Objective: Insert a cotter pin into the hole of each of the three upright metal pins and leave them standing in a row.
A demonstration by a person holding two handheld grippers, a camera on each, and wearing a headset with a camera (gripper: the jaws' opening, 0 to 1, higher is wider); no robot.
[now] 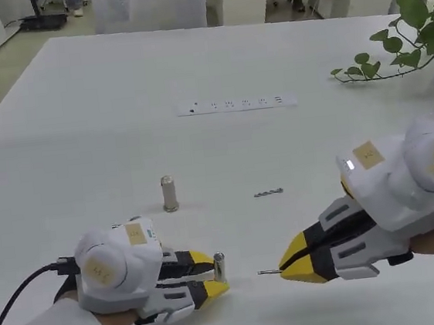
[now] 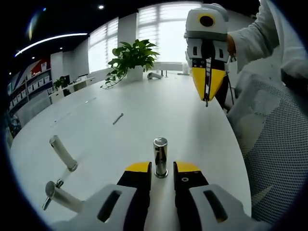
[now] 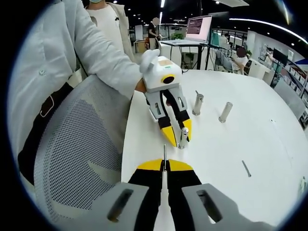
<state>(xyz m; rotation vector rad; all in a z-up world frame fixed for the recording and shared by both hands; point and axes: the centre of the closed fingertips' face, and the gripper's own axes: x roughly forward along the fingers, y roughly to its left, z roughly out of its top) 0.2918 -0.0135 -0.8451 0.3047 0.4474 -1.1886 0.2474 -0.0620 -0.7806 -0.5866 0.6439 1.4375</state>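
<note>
The left tongs [image 1: 213, 276], white-bodied with yellow tips, lay low on the white surface [image 1: 214, 62]. The hand was tucked beneath the housing and the jaws pointed across toward the person's right. They were clenched on a short polished steel pin [image 1: 219, 265], which stood upright on the surface between the yellow tips. In the left gripper view the left tongs [image 2: 162, 168] flanked the base of that short polished steel pin [image 2: 160, 156].

Facing them, the right tongs [image 1: 290, 268] came in slanted, wrist raised and tips dipped toward the surface. They were pinched shut on a thin wire cotter pin [image 1: 269, 272]. It poked straight out of the tips toward the held pin, close to it but not touching. The right gripper view looked down the right tongs [image 3: 164, 166] along that thin wire cotter pin [image 3: 164, 156], aimed near the pin's head.

A second steel pin [image 1: 169, 193] stood upright by itself farther out on the surface. A third steel pin [image 2: 60, 196] stood just beside the left tongs, with a cotter at its head. A spare cotter pin [image 1: 268, 193] lay flat, well apart from both tongs. A white power strip [image 1: 236, 104] sat farther back, and a green leafy plant [image 1: 412, 25] trailed in from the far right corner.
</note>
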